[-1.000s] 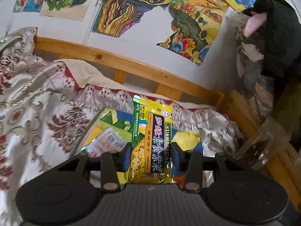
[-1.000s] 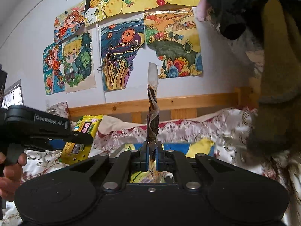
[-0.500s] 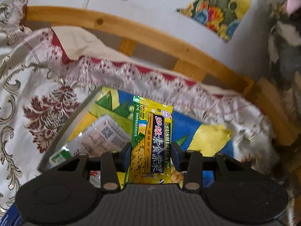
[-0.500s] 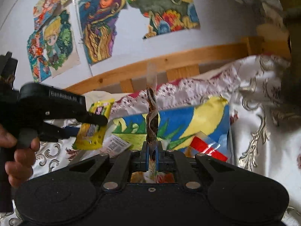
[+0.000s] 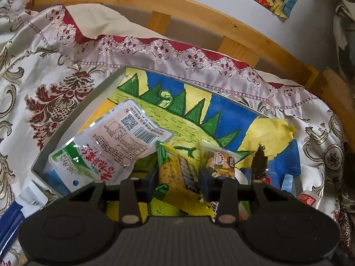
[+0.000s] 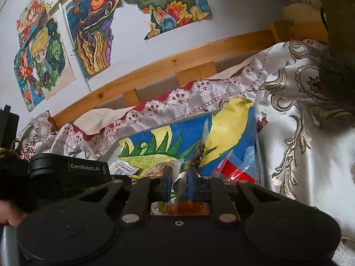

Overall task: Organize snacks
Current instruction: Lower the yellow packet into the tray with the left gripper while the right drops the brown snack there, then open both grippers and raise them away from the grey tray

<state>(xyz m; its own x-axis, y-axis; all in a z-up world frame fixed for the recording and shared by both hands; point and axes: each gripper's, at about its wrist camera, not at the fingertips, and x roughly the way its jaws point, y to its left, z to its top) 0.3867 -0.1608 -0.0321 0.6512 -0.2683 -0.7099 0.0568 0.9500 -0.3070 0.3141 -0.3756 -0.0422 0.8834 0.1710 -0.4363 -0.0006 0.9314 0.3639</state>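
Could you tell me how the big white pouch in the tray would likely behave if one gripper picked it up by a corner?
The white pouch looks like thin, glossy film, so it would probably sag and might slip. It lies propped on the tray wall, so it seems light.

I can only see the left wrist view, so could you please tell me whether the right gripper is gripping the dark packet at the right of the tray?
Observer: No. The right gripper has just been opening its jaws. There is a gap now, and the thin dark packet stands loose between the pads.
Operator: Thank you. Does anything lie just beyond it?
Observer: Yes, a red-and-clear packet lies by the tray wall at that end.
Operator: Is the person in sight anywhere?
Observer: Only a hand, at the lower left edge of the right wrist view.
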